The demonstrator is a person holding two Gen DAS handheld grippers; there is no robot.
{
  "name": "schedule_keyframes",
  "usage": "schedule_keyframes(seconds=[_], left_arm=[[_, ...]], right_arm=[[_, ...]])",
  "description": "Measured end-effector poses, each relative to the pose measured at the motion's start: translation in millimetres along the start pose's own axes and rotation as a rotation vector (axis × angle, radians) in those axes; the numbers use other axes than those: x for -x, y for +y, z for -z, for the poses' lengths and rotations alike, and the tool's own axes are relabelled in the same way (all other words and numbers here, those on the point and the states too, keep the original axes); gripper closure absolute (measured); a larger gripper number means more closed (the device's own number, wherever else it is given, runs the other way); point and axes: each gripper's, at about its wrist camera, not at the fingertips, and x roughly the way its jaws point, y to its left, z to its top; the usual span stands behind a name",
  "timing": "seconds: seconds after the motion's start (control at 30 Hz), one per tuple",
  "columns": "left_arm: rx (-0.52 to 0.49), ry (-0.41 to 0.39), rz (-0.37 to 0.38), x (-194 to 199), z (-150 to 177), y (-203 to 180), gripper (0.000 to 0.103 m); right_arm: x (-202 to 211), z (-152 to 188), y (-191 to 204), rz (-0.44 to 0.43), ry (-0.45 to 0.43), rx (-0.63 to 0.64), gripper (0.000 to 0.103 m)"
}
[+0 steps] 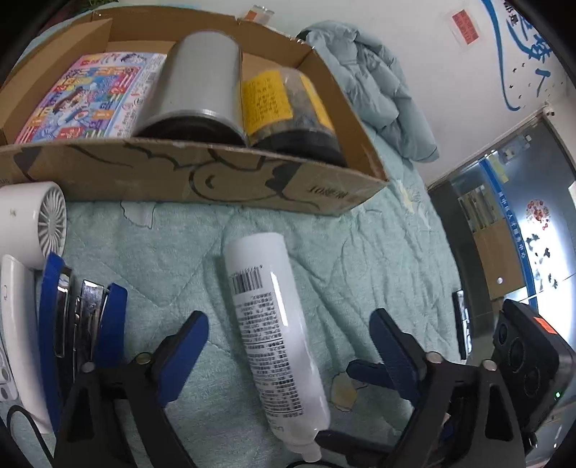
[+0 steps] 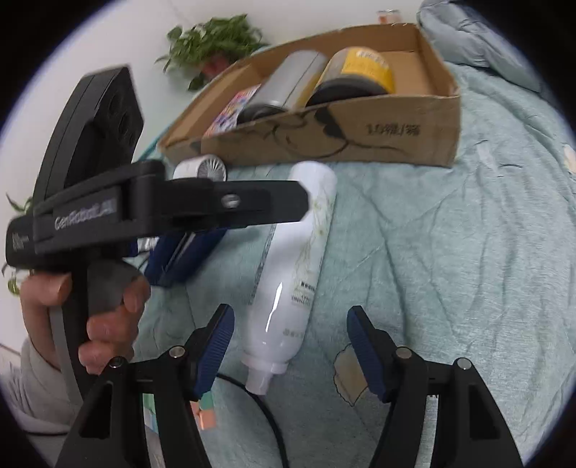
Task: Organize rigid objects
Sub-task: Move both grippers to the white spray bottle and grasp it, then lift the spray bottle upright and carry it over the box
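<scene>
From your left gripper (image 1: 289, 338), jaws spread, the white bottle (image 1: 273, 331) lies on the quilt (image 1: 378, 252) between the pads, long axis toward the cardboard box (image 1: 223, 172). From your right gripper (image 2: 289, 343), also spread and empty, the bottle's cap end sits just left of centre, so the left looks nearer.

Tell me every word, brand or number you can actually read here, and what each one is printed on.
"GenRobot.AI": side of the left gripper, slightly blurred.
"10", then characters I cannot make out: cardboard box front wall.
White bottle: barcode and dense small print, too small to read.
Yellow label on the dark jar: too blurred.
Colourful packet in the box: unreadable.
Red wall notices: unreadable.
</scene>
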Motion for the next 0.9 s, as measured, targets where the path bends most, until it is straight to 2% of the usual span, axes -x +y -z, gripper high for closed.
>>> schedule_keyframes(seconds=[0.03,0.1,0.17,0.23,0.27,0.37,0.5,0.73,0.8,0.9], left_arm=[[-0.001,0.005,-0.014,-4.4,0.5,0.2,0.026],[0.015,0.037,-0.029,-15.2,0.9,1.6,0.041],[0.02,0.055,-0.038,-21.5,5.0,4.7,0.049],[0.028,0.071,-0.007,-27.4,6.5,3.7,0.054],[0.034,0.077,0.004,-29.7,7.1,3.5,0.058],[0.04,0.076,0.011,-30.2,10.2,3.2,0.059],[0.047,0.072,0.01,-29.5,15.8,2.4,0.06],[0.06,0.058,0.008,-24.9,17.4,2.8,0.06],[0.078,0.059,0.012,-22.3,16.5,6.0,0.061],[0.048,0.044,-0.004,-11.1,13.8,0.8,0.061]], right_arm=[[-2.2,-0.6,3.0,-0.015,0.008,0.003,0.038],[-7.3,-3.9,8.9,-0.069,0.008,-0.016,0.039],[-14.1,-8.9,12.1,-0.034,0.001,-0.046,0.04],[-21.3,-14.1,9.0,0.013,0.01,-0.075,0.048],[-26.0,-15.4,7.6,0.039,0.022,-0.085,0.057],[-29.1,-13.2,9.7,0.042,0.026,-0.082,0.057],[-35.7,-16.8,24.0,0.1,0.032,-0.028,0.057],[-42.4,-16.3,30.5,0.142,0.009,-0.012,0.056],[-45.2,-16.6,37.1,0.14,0.002,-0.008,0.057],[-35.3,-12.9,39.9,0.12,-0.036,-0.029,0.057]])
